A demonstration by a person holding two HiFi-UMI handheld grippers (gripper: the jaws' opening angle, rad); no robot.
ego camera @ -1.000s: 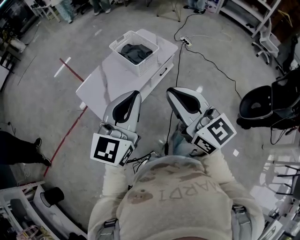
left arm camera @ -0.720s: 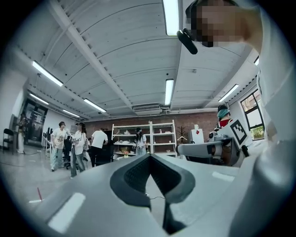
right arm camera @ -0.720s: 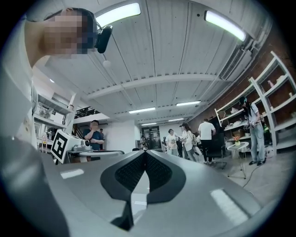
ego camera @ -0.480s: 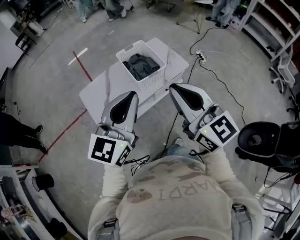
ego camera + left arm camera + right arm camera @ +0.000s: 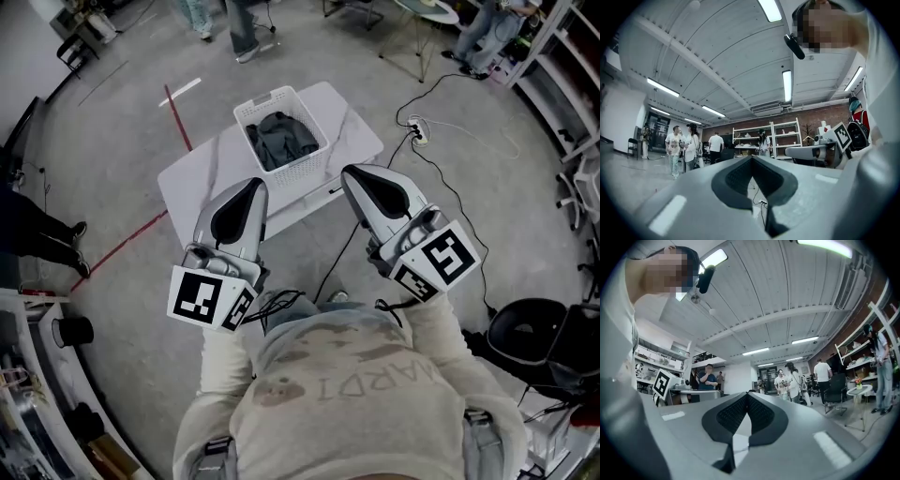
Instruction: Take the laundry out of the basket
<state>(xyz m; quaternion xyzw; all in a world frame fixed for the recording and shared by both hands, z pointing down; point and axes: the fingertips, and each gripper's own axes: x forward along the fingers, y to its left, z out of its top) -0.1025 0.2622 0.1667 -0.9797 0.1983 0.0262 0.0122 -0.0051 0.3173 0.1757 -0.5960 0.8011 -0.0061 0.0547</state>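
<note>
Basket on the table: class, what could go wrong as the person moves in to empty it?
1. A cable crosses the floor between the person and the table: a trip risk.
2. The left gripper and right gripper are both shut; unopened, they could shove the basket rather than grasp the laundry.

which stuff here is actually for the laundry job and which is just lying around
For the job: basket, laundry inside it, table under it, left gripper and right gripper, both shut and empty.

Lying about: power strip, chair, red tape on the floor.
</note>
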